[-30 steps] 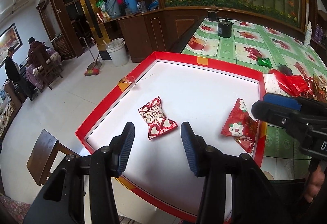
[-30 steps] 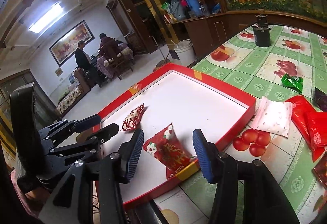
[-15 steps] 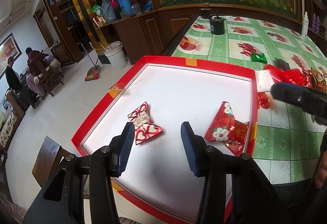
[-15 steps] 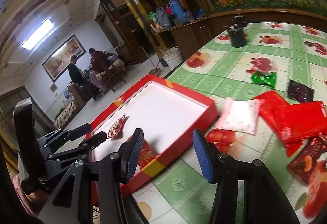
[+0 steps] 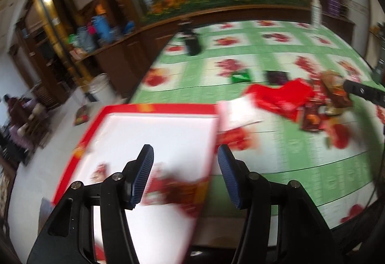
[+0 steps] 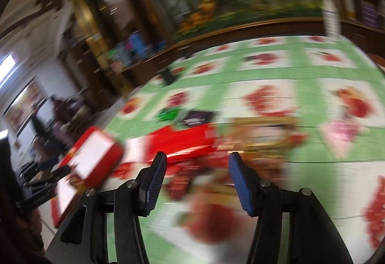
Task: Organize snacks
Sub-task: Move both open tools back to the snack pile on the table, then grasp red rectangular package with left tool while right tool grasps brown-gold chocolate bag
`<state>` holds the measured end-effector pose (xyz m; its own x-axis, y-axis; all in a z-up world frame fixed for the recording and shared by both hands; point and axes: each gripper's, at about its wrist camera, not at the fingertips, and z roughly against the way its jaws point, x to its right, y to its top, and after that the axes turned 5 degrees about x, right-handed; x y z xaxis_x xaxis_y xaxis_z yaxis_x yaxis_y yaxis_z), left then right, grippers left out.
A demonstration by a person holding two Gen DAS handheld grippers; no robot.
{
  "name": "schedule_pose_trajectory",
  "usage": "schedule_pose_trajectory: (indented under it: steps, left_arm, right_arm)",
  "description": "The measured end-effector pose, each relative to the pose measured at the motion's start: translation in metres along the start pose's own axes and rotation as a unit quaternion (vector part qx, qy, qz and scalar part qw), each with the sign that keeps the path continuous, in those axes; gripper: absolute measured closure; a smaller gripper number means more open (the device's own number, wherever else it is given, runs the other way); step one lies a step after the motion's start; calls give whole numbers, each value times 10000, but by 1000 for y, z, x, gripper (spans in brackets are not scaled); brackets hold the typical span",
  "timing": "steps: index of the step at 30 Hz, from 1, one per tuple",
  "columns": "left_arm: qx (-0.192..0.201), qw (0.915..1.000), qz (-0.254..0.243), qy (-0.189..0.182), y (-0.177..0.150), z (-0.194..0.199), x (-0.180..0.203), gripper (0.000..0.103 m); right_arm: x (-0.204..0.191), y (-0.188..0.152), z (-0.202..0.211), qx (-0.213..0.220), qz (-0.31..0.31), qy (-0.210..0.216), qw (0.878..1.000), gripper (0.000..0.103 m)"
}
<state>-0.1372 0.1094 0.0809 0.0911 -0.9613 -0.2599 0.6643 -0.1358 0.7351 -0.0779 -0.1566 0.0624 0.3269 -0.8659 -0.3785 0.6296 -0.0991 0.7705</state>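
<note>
Green fruit-print tablecloth [image 5: 276, 143] carries a red-rimmed tray [image 5: 158, 108], long axis running away from the camera; blurred snacks [image 5: 166, 188] inside; left gripper [image 5: 184, 177] and right gripper [image 6: 196, 182] gape wide, empty.

Red-rimmed tray [image 5: 158, 108] near corner cut off below, snack pile [image 6: 240, 143] smeared by blur

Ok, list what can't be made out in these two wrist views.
- Snacks in the red tray, left wrist view: motion blur smears them, and the left gripper fingers cover part.
- Snack pile, right wrist view: heavy blur, so no single packet can be told apart in front of the right gripper.
- People at far left, both views: small and blurred.
</note>
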Motion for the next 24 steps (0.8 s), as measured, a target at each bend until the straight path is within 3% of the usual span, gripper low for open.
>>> schedule_pose_trajectory:
  steps: [4,8,13,16,19,24]
  left_arm:
    - [68,9988,-330,-346,17,-8,42,49]
    - [358,9968,-521,-487,38,-17,68,48]
    - [394,9956,-537,-663,55,-47,82,46]
    - [214,9953,-407,-857,61,-67,87,46]
    - [163,9934,-203,-1120,66,-78,91,46]
    - [89,9901,-315,-1367,68,-87,109,44]
  right_arm:
    - [47,9,11,67,-400,-497,9979,45]
    - [75,14,4,-114,-1015,-468,9937,45]
    - [68,12,-14,-418,-887,-394,9944,45]
    - [60,11,-21,-510,-724,-405,9952,45]
    - [52,11,-27,-538,-578,-516,9955,40]
    - [43,10,-38,-607,-423,-539,9958,40]
